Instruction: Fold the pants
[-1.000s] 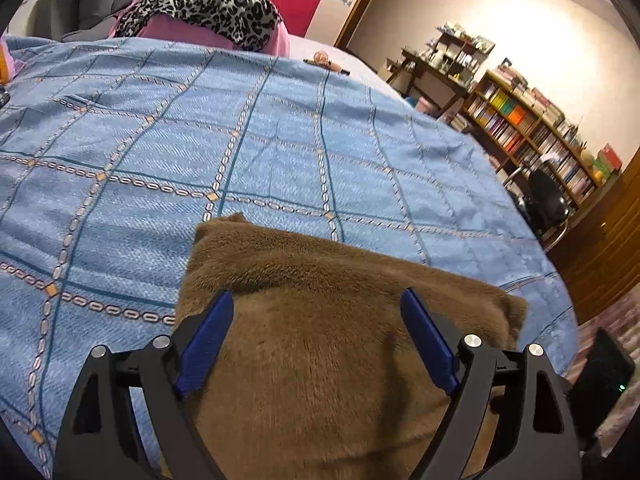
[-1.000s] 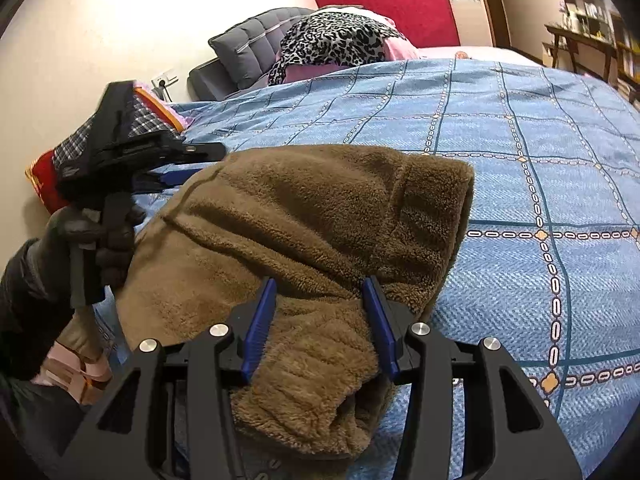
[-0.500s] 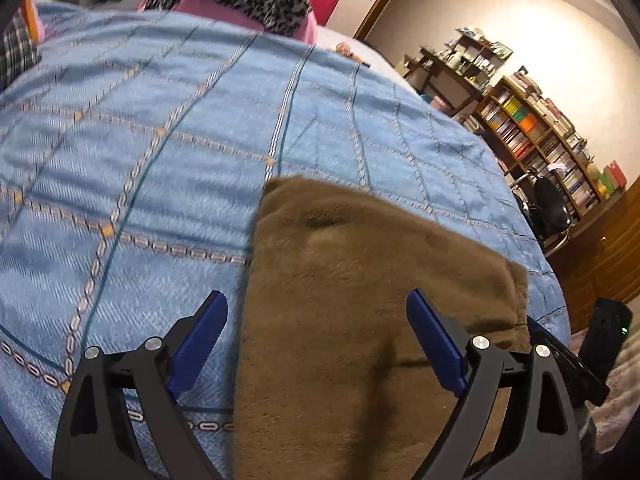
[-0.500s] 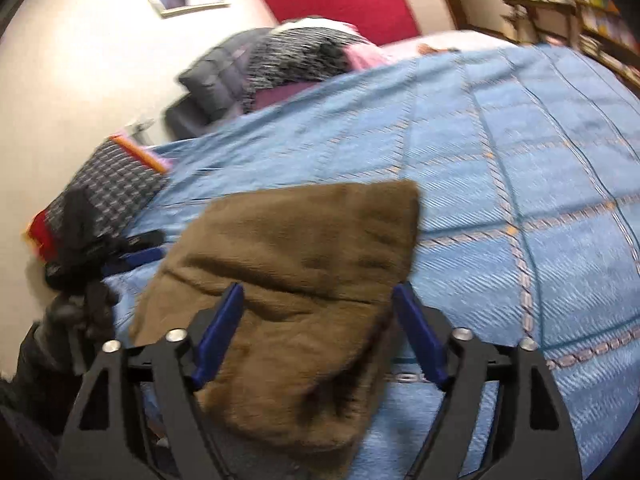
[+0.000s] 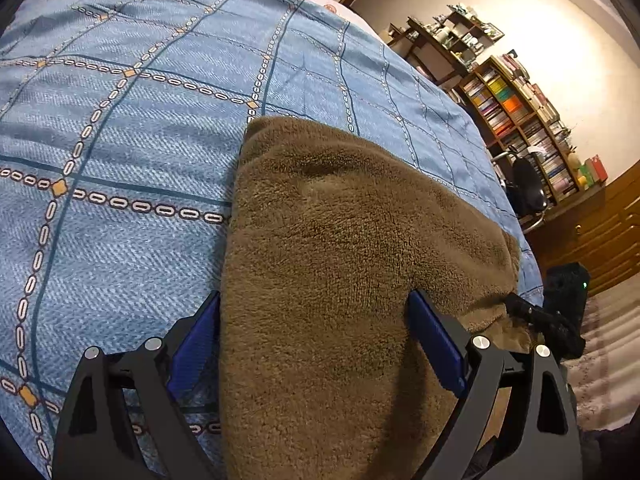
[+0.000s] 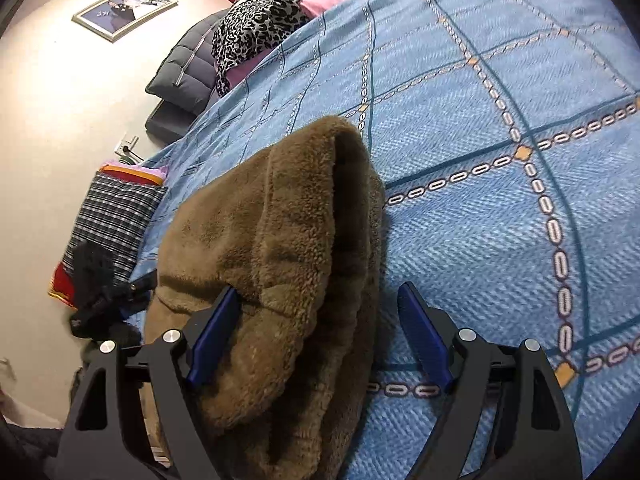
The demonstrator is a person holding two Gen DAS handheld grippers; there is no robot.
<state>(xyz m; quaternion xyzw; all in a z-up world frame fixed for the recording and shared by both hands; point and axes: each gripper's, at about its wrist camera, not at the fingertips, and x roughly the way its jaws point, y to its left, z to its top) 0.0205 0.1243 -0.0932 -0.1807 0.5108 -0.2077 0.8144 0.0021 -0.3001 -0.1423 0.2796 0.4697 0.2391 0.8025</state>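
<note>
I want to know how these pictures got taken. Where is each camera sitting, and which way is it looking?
Left wrist view: sits on the left gripper, looking down along its open blue fingers at the brown fleece pants on the blue bedspread, bookshelves beyond.
Right wrist view: sits on the right gripper, open, facing the pants' folded edge, pillows and a framed picture behind.
Shared: pants, bedspread; each view glimpses the other black gripper.

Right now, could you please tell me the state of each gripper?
Left gripper: open, astride the brown pants, gripping nothing.
Right gripper: open, pants between its fingers, released.
</note>
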